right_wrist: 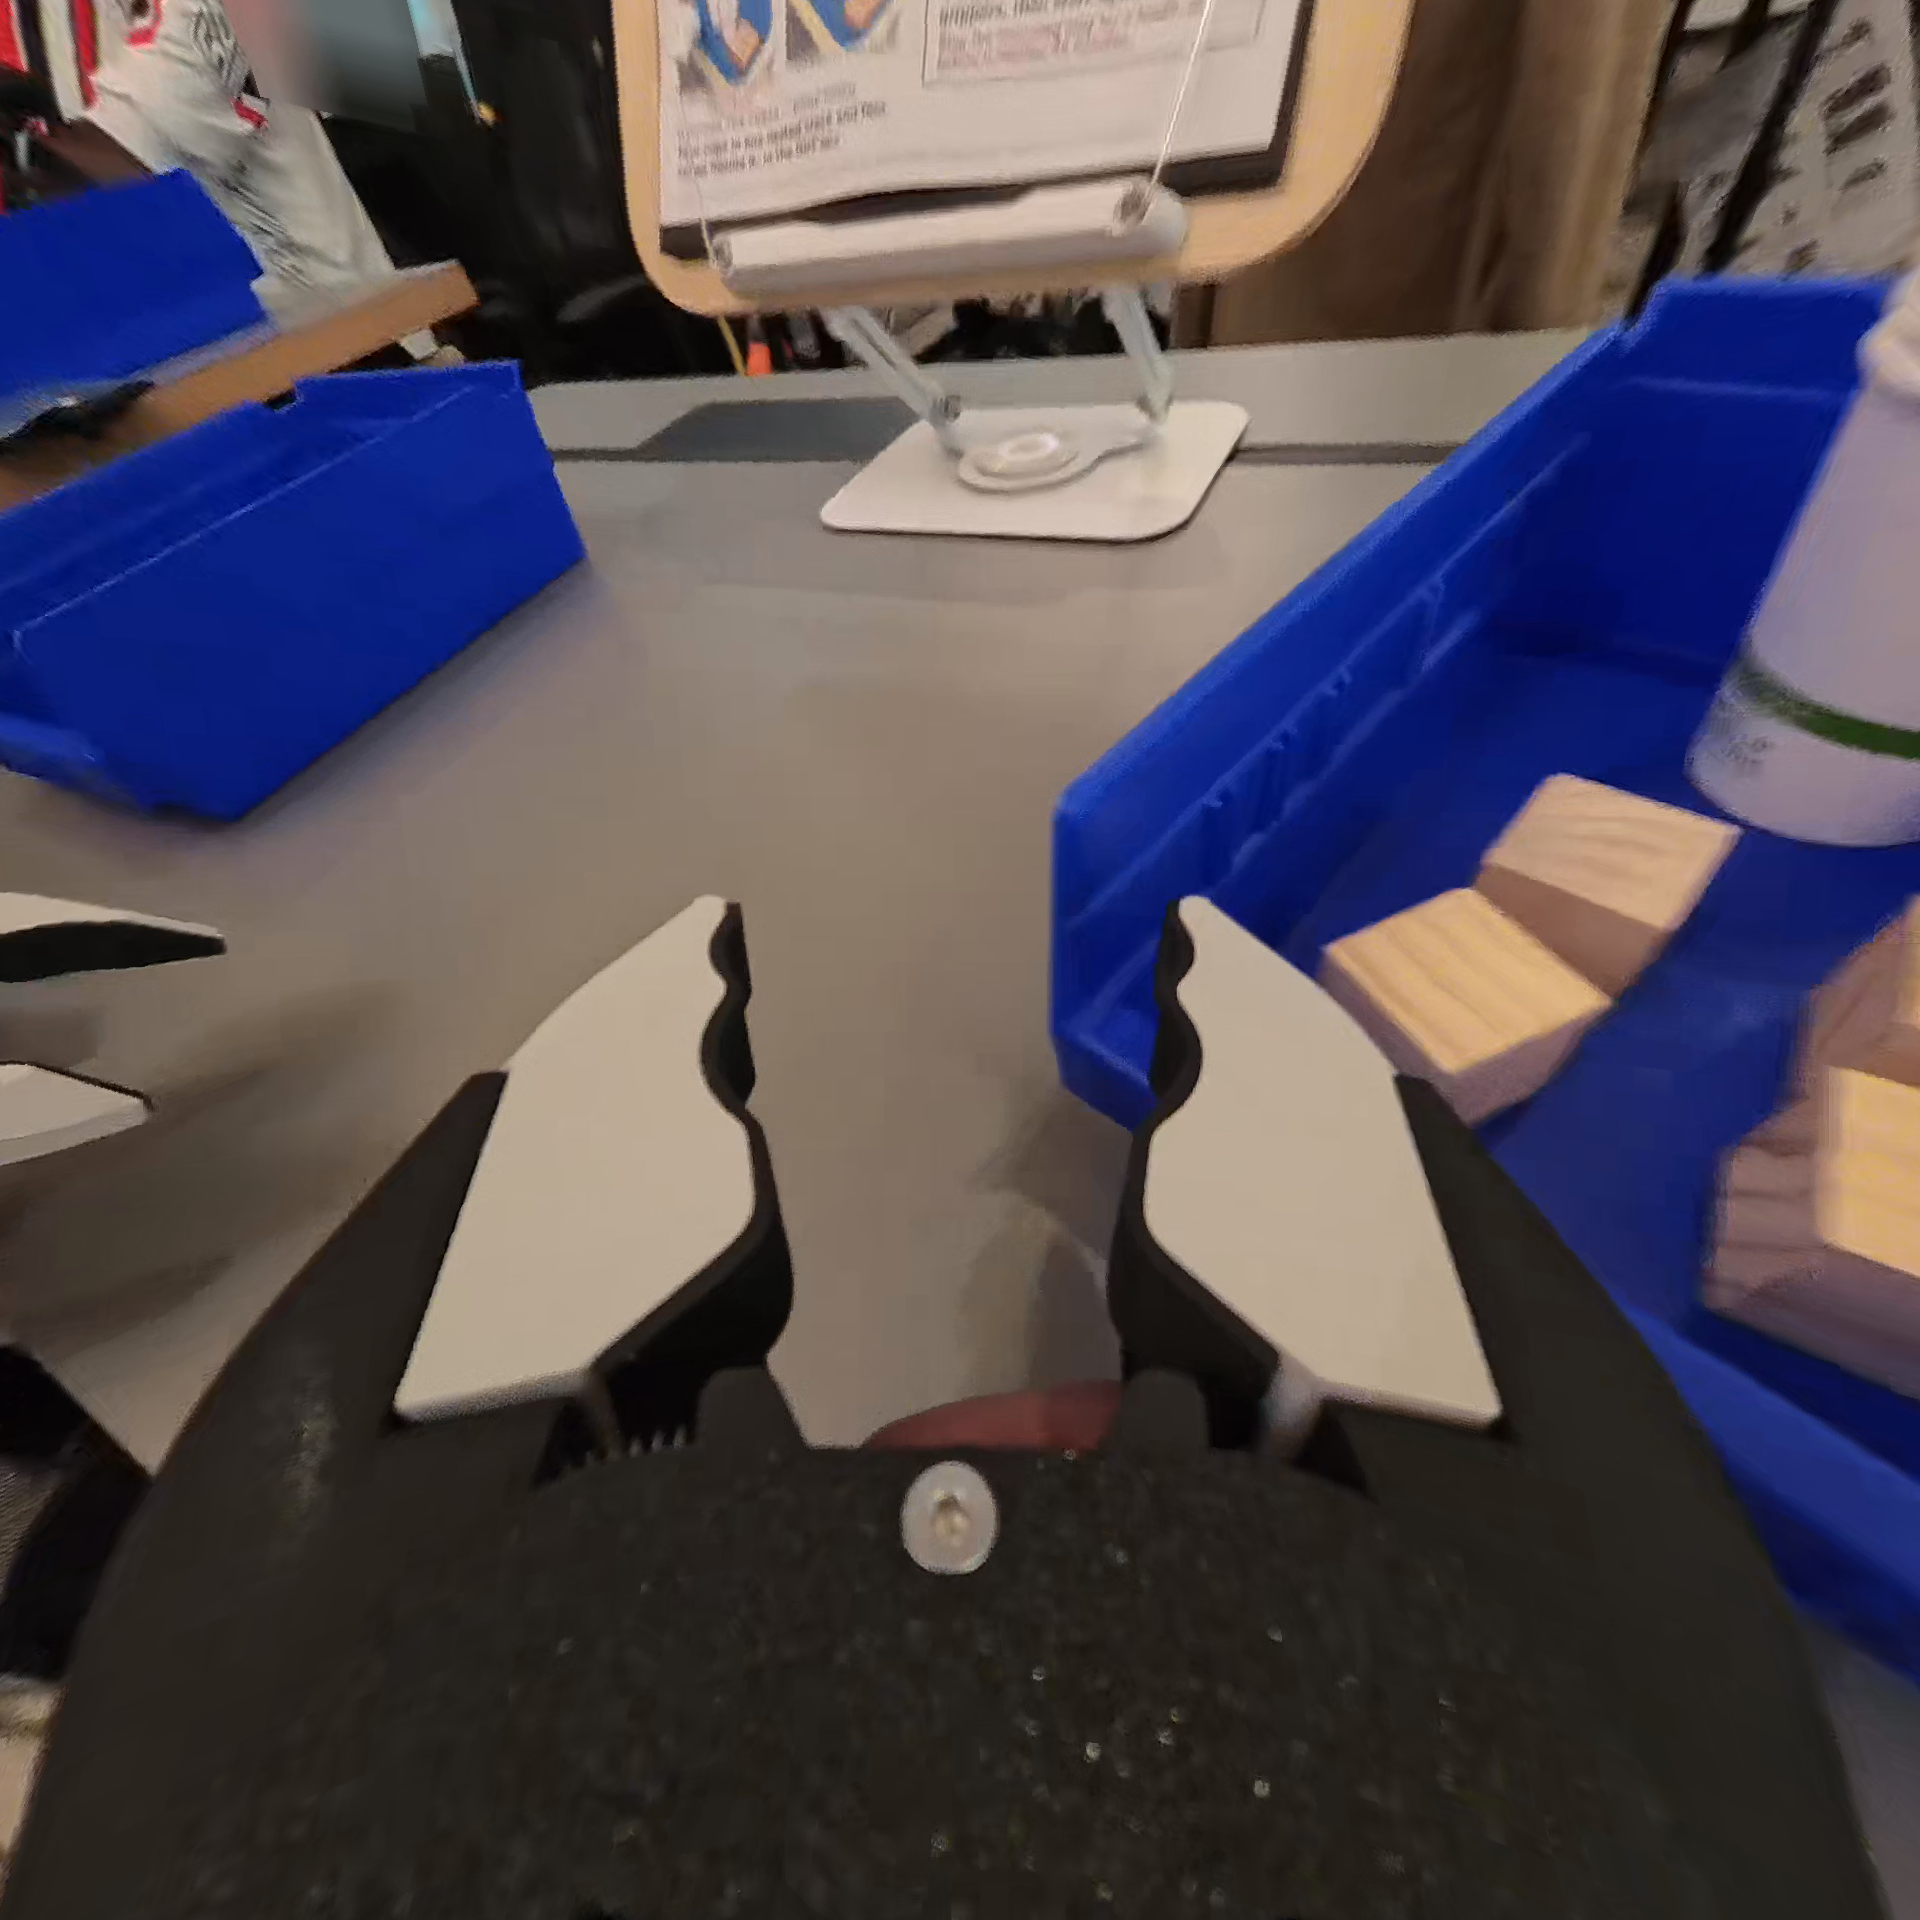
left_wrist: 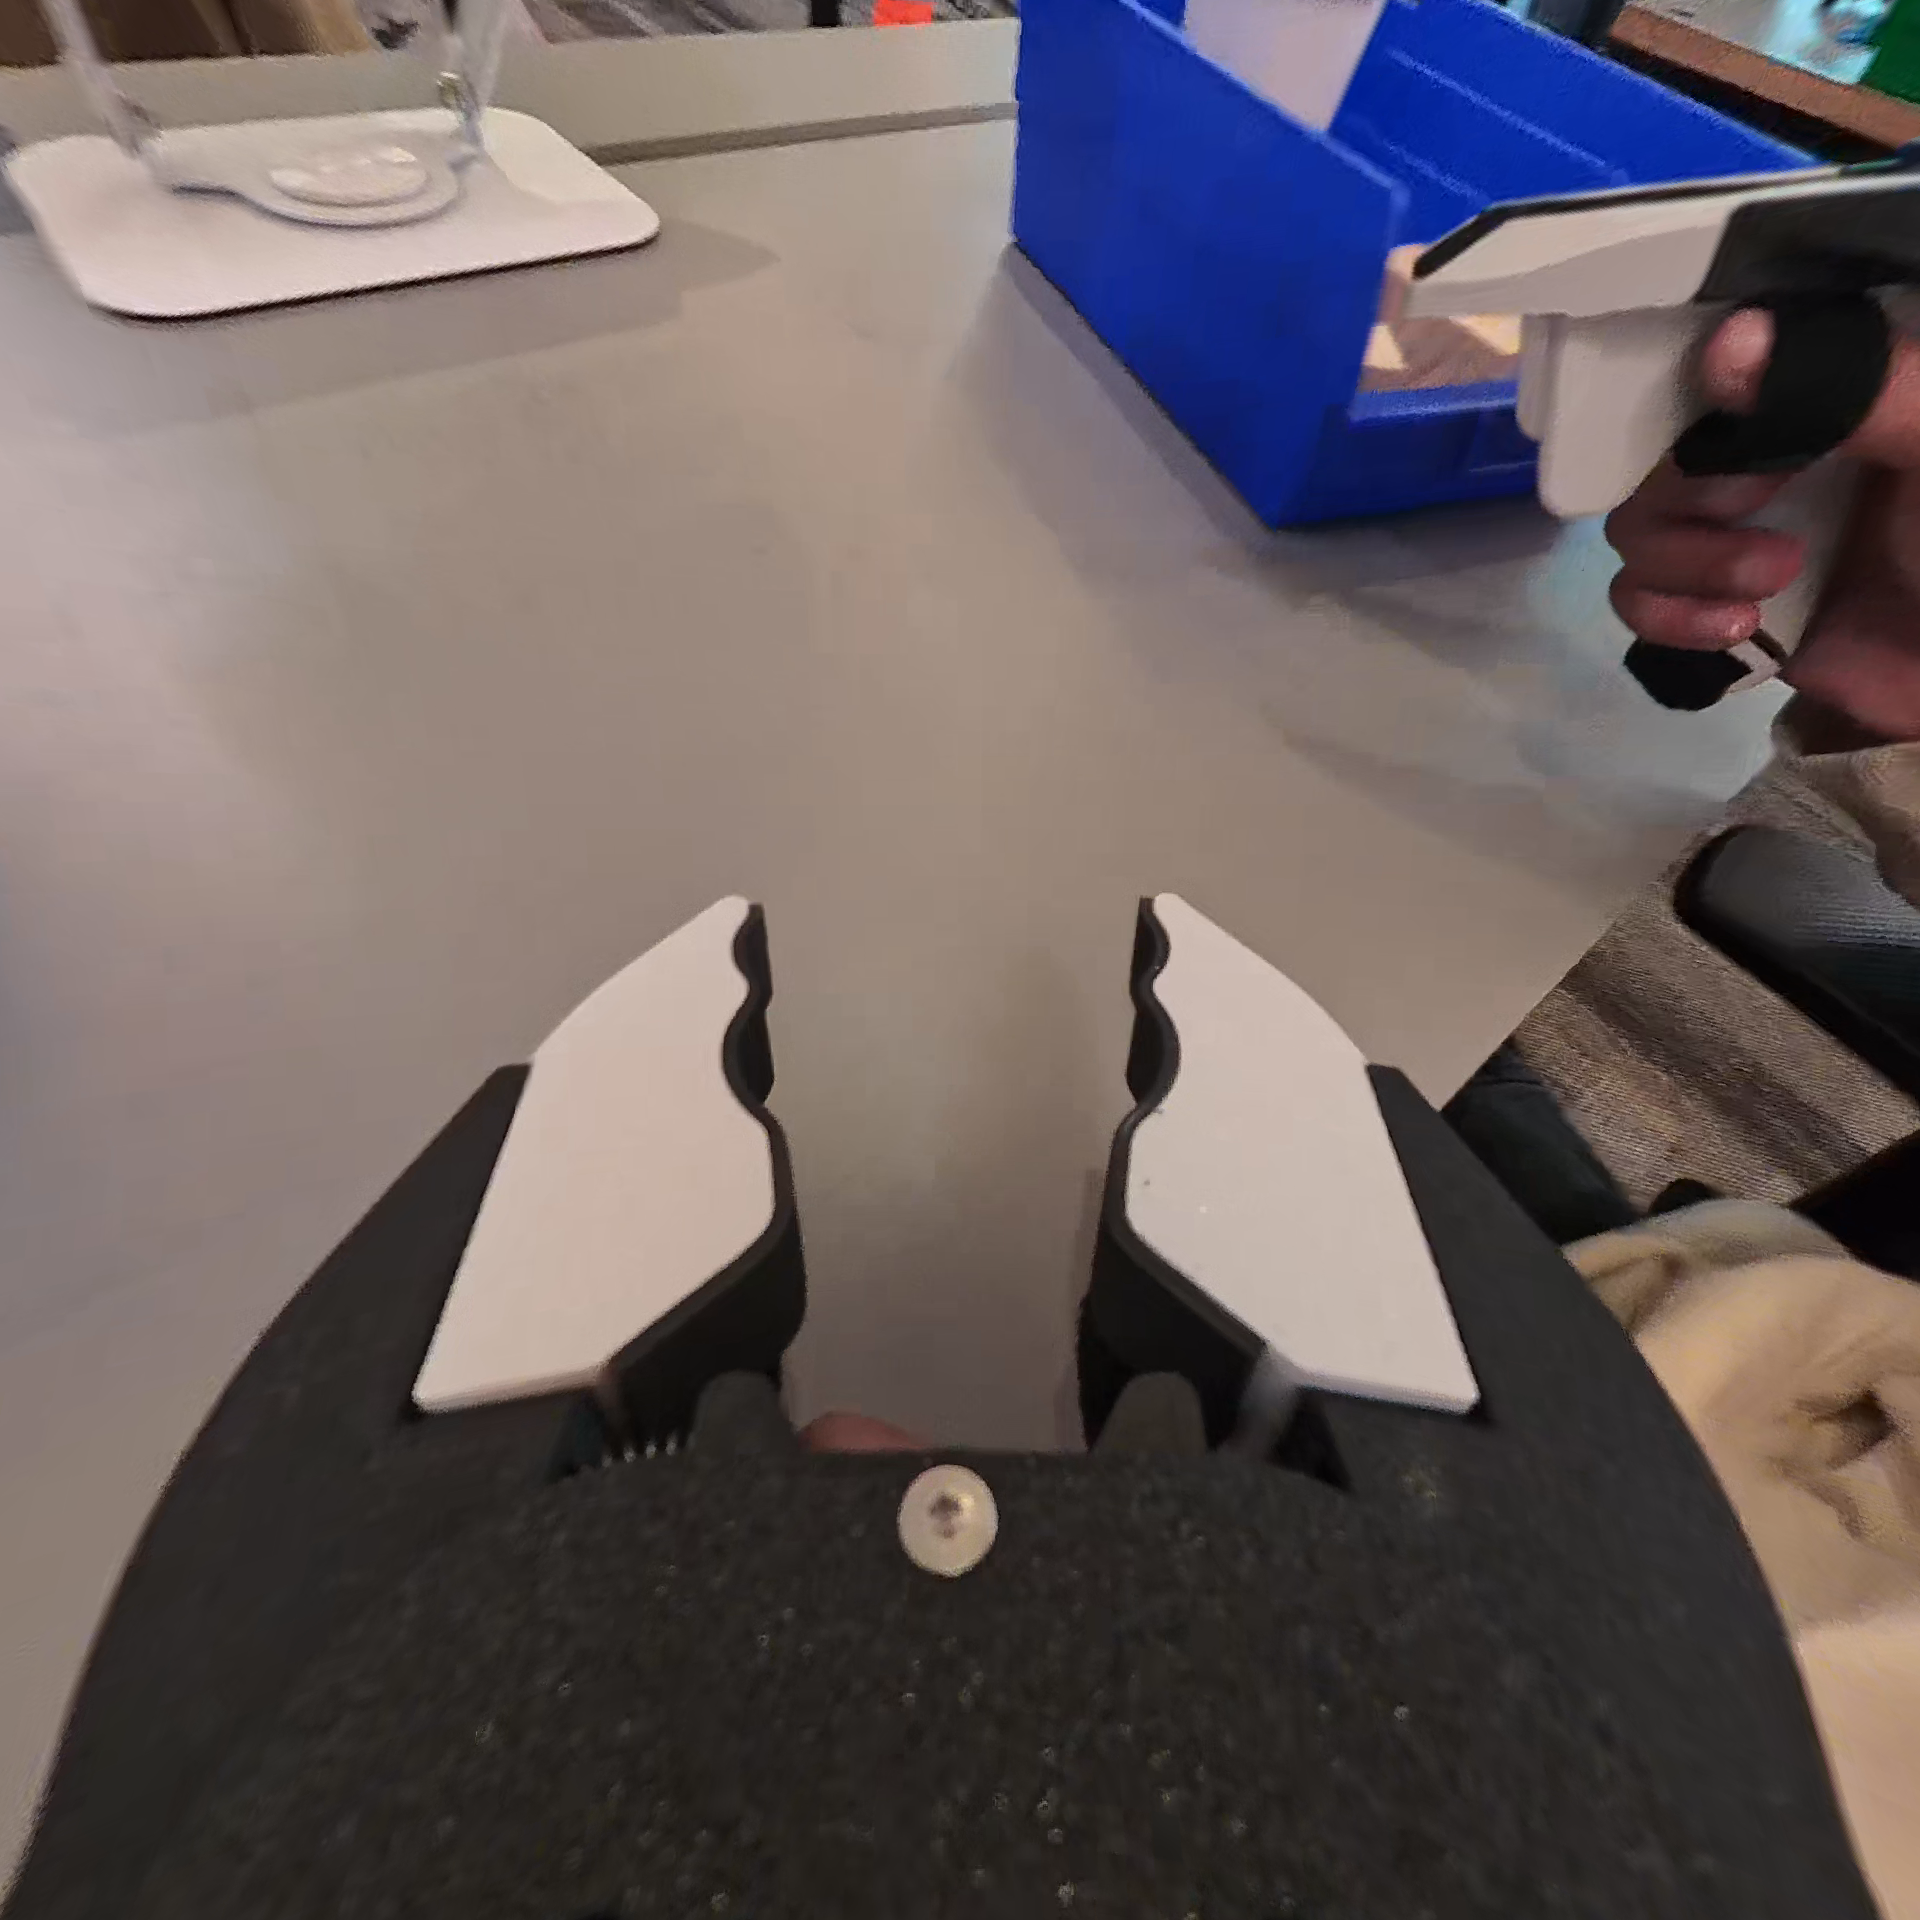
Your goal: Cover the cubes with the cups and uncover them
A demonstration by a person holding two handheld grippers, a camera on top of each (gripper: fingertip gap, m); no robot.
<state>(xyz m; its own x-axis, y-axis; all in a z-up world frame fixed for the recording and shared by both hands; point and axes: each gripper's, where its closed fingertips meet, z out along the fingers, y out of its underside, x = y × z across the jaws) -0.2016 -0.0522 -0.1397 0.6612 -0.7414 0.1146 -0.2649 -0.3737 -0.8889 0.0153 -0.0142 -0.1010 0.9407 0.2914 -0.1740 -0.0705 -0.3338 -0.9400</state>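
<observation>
Several pale wooden cubes (right_wrist: 1475, 987) lie inside a blue bin (right_wrist: 1351, 727) at the right of the right wrist view. A white paper cup (right_wrist: 1829, 665) stands in the same bin behind them. My right gripper (right_wrist: 951, 920) is open and empty, above the grey table just left of that bin. My left gripper (left_wrist: 951, 914) is open and empty over bare table. The right gripper (left_wrist: 1538, 270) also shows in the left wrist view, held by a hand in front of the blue bin (left_wrist: 1195, 260), where a cube (left_wrist: 1444, 348) shows through the bin's front opening.
A second blue bin (right_wrist: 270, 582) stands at the left of the grey table (right_wrist: 810, 727). A document stand with a white base (right_wrist: 1039, 478) holds a printed sheet at the back; its base (left_wrist: 312, 208) also shows in the left wrist view. The table's edge and a chair (left_wrist: 1808, 935) are at the right.
</observation>
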